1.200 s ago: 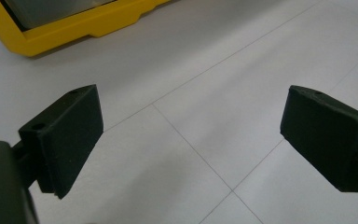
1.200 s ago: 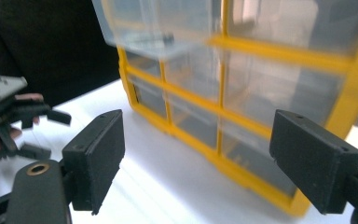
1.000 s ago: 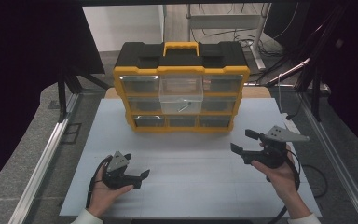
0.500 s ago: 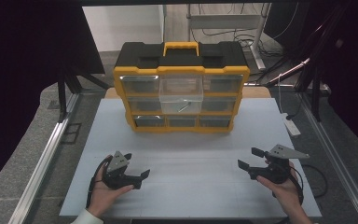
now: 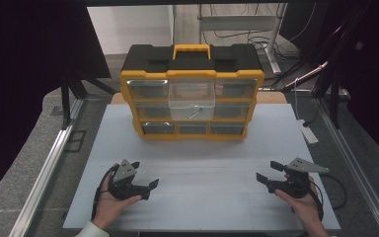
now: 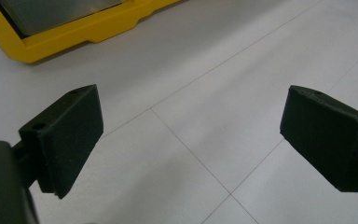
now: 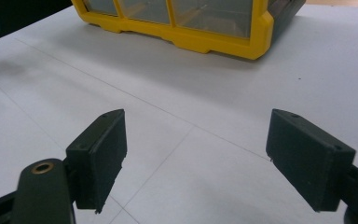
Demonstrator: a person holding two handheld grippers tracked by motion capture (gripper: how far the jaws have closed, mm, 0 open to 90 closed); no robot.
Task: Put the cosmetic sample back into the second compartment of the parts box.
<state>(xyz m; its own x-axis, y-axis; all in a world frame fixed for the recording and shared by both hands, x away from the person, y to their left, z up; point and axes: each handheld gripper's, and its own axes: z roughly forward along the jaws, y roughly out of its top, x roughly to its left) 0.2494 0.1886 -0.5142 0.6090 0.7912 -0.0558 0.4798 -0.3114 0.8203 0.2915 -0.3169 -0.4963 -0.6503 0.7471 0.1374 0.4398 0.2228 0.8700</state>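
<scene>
At the lower left of the high view, the left tool [image 5: 150, 187] rests in a hand, jaws spread with nothing between them. At the lower right, the right tool [image 5: 269, 173] is likewise spread wide and holds nothing. Both hover low over the white table [image 5: 202, 163]. Beyond them, at upper centre, stands a yellow-and-black drawer organizer [image 5: 191, 94], its middle clear drawer [image 5: 191, 101] pulled forward.

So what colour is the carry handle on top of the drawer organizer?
Yellow; the handle shows best in the high view.

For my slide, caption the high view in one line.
Two hand-held tongs, left and right, both open, rest on a white table facing a yellow-and-black drawer organizer.
</scene>
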